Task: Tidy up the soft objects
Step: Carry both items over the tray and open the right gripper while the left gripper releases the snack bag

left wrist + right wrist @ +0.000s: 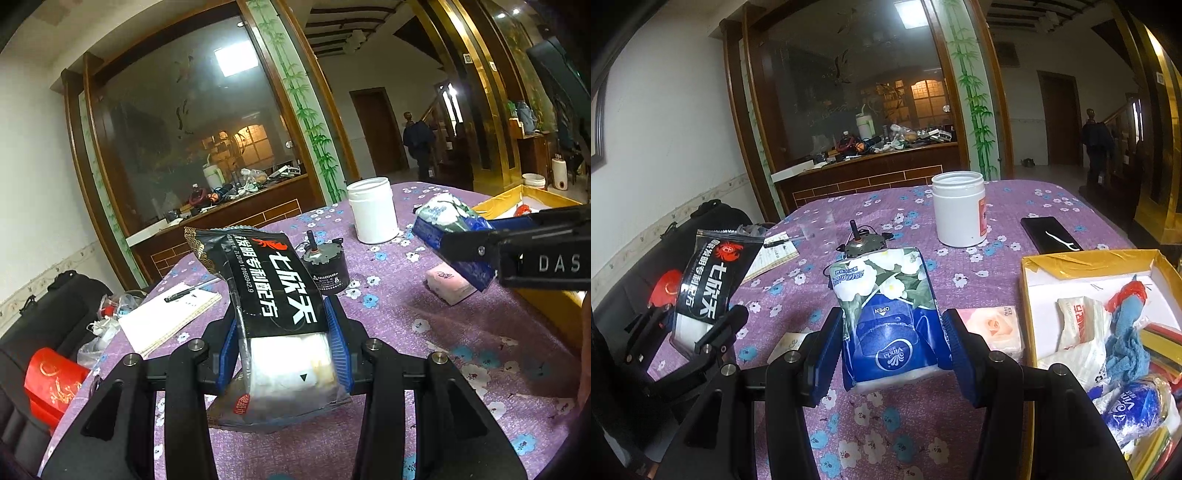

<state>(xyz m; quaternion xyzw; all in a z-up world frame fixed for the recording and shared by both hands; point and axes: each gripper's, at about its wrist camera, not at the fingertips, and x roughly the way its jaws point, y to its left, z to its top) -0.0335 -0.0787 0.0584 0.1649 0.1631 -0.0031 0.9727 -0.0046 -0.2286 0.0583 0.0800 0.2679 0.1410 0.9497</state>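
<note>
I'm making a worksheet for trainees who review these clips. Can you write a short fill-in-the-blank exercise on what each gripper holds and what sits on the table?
1. The left gripper is shut on a ____ packet with white characters.
2. The right gripper is shut on a blue pack of ____.
3. The white jar stands on the purple tablecloth with no ____ on it.
4. The pink tissue pack lies on the table just left of the ____ box.

Missing words: black; tissues; lid; yellow

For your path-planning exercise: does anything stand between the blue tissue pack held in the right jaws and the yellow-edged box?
Nothing visible does. The blue tissue pack is held above the table; the yellow-edged box lies open to its right.
</note>
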